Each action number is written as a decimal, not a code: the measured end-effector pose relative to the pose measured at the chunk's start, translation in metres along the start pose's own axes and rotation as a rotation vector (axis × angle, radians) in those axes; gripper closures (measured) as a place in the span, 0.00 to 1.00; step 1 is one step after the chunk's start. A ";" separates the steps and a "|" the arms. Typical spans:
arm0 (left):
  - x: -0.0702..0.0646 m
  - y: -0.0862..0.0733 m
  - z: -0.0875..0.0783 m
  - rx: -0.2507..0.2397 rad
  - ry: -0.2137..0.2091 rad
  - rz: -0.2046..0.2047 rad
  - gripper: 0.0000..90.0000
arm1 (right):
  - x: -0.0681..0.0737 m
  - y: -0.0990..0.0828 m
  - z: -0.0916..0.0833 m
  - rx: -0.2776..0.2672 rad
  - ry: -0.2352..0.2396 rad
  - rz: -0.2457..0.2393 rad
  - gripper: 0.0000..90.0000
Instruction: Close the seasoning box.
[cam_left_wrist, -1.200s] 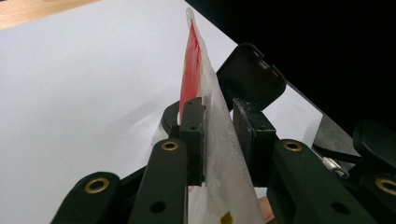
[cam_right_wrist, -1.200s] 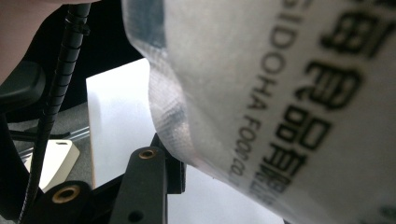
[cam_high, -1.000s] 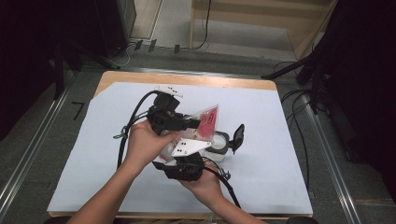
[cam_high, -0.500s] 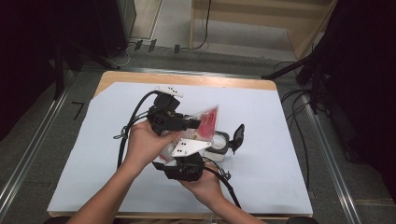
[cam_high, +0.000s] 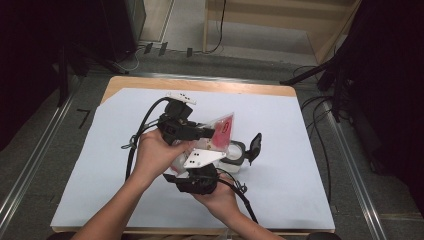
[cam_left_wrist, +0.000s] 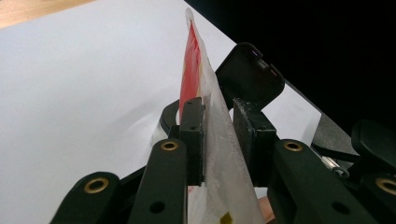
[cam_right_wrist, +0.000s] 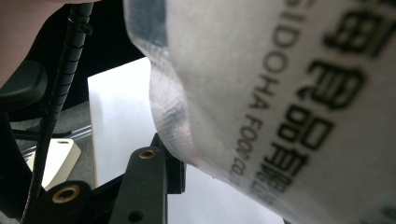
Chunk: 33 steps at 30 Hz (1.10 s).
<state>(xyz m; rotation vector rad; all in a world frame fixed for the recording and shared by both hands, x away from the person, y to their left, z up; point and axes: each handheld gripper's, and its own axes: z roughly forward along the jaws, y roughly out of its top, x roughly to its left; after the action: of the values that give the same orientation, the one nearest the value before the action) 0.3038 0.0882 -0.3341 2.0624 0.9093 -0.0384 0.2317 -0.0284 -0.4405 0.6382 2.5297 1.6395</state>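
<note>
We see left gripper (cam_left_wrist: 217, 135) pinching pouch (cam_high: 220, 131) mid-air above counter (cam_high: 300, 165); right gripper (cam_high: 197, 175) below (nearer person) clamps lower end. Pouch long axis runs between them.

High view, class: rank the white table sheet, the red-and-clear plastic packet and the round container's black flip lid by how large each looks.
1. White table sheet, by far the largest.
2. Red-and-clear plastic packet, partly hidden by the grippers.
3. Black flip lid, smallest, seen nearly edge-on, so its true size is unsure.

Wooden table (cam_high: 150, 83); white sheet (cam_high: 295, 150) covering; open-lidded container (cam_high: 239, 152) on sheet.
</note>
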 end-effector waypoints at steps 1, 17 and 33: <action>0.000 0.000 0.000 0.003 0.005 0.001 0.83 | 0.000 0.000 0.000 0.001 0.002 0.002 0.71; 0.000 0.000 0.000 0.000 -0.001 -0.001 0.83 | 0.001 0.000 0.000 0.001 0.002 0.003 0.71; 0.000 0.000 0.000 0.001 -0.004 -0.003 0.83 | 0.001 0.000 0.000 0.003 0.000 0.003 0.71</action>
<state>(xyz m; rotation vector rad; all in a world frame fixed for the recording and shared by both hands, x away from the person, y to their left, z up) 0.3039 0.0882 -0.3342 2.0616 0.9098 -0.0451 0.2305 -0.0282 -0.4398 0.6435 2.5333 1.6364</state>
